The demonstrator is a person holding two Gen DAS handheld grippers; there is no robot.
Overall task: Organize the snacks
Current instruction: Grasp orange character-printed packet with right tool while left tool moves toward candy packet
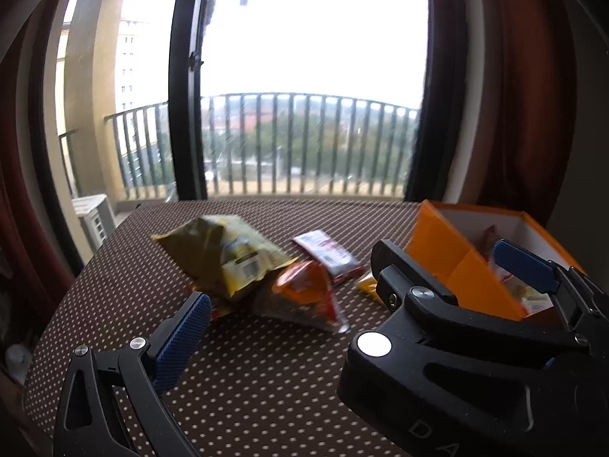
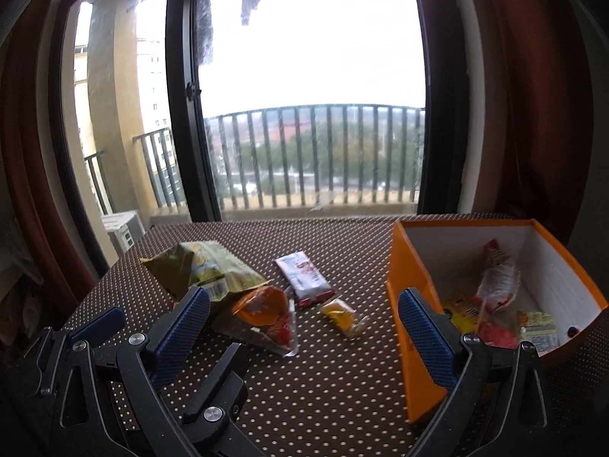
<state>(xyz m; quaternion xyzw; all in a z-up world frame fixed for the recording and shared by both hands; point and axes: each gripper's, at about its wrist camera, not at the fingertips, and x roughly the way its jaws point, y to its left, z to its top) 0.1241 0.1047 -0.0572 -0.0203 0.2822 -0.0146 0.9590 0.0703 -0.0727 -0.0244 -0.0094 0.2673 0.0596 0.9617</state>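
Note:
On the dotted tablecloth lie a green-yellow chip bag, an orange-red snack pack, a white-and-red bar and a small yellow sachet. An orange box at the right holds several snacks. My right gripper is open, its right finger against the box's near wall and nothing between its pads. My left gripper hovers open just left of it, short of the snack pile; the right gripper hides its right finger in the left wrist view.
The brown dotted table ends at a tall window with a black frame and a balcony railing behind it. Dark red curtains hang on both sides. The two grippers sit close side by side.

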